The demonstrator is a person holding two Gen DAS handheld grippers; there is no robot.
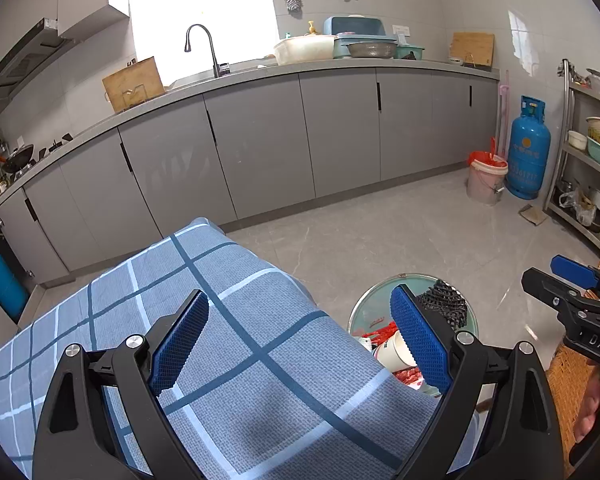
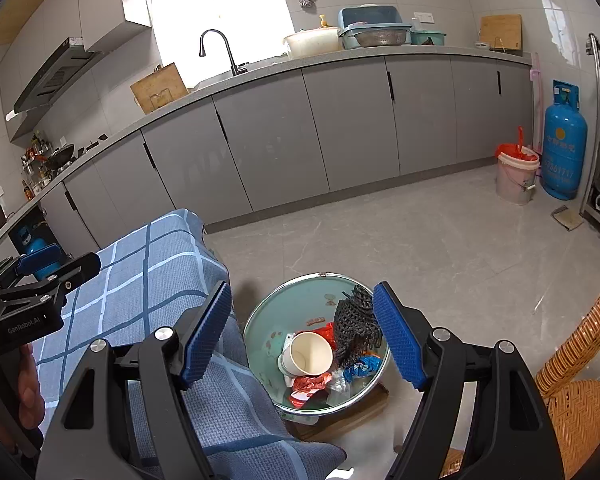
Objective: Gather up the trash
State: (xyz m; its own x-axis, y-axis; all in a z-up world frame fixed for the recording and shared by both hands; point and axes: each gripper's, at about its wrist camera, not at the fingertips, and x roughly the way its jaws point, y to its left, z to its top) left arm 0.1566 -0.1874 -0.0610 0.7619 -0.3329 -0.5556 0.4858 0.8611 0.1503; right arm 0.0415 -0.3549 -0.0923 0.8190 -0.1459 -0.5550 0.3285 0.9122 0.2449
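A green metal basin [image 2: 268,320] stands on the floor beside the table and holds trash: a white paper cup [image 2: 310,354], a black foam net [image 2: 356,326], red wrappers [image 2: 310,384] and a blue wrapper [image 2: 360,366]. My right gripper [image 2: 302,340] is open and empty, above the basin. My left gripper [image 1: 300,340] is open and empty, over the blue checked tablecloth [image 1: 204,304]. The basin [image 1: 370,308] with the cup [image 1: 394,354] and net [image 1: 446,304] shows partly behind its right finger. The right gripper [image 1: 572,284] also shows at the right edge of the left wrist view.
Grey kitchen cabinets [image 2: 340,128] with a sink tap [image 2: 220,50] run along the back. A pink bucket with a red bag [image 2: 516,178] and a blue gas cylinder [image 2: 562,148] stand at the right. A wicker chair [image 2: 580,380] is at the lower right. A metal shelf rack [image 1: 588,148] stands right.
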